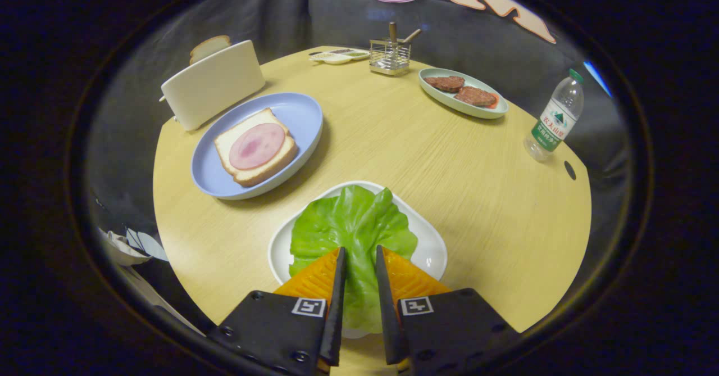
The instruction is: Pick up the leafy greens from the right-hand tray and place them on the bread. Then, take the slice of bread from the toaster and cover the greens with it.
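Your claw (359, 252) sat low over the white tray (432, 252), its two fingers drawn close with a fold of the leafy greens (351, 224) between them — whether both pressed on it I could not tell. Beyond the tray lay the blue plate (297, 114) bearing bread (255, 146) topped with ham (257, 145); behind that plate stood the toaster (212, 86) — its slice (209, 47) poking up.

The gripper view looks forward and down over a round table (477, 196) from close above it
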`<state>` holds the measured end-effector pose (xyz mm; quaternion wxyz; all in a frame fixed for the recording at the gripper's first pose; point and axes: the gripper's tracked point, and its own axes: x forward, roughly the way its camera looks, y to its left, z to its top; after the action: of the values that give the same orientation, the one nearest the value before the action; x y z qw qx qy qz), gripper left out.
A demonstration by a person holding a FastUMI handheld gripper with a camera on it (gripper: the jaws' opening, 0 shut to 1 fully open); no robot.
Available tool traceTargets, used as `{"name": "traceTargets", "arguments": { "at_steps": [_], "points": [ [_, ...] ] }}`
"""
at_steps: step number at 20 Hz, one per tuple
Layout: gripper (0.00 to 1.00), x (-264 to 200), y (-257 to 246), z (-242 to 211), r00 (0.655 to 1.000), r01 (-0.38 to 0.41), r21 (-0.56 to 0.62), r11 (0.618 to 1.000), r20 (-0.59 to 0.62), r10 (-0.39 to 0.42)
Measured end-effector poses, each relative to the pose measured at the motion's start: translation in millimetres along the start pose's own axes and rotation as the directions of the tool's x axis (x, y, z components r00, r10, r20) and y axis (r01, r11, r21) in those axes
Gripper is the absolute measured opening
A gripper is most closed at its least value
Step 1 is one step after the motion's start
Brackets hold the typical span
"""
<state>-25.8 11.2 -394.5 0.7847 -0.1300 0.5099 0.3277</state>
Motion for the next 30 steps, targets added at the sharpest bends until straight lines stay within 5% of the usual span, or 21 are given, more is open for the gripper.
{"name": "traceTargets", "arguments": {
  "at_steps": [3, 18, 30],
  "points": [
    [0.08, -2.0, -1.7, 6.7, 0.999, 0.031, -0.036, 0.999, 0.032, -0.030],
    [0.08, -54.2, 29.4, 61.1, 0.987, 0.077, 0.003, 0.997, 0.141, -0.077],
    [0.08, -48.7, 94.7, 116.5, 0.983, 0.046, -0.036, 0.998, 0.180, -0.038]
  ]
}}
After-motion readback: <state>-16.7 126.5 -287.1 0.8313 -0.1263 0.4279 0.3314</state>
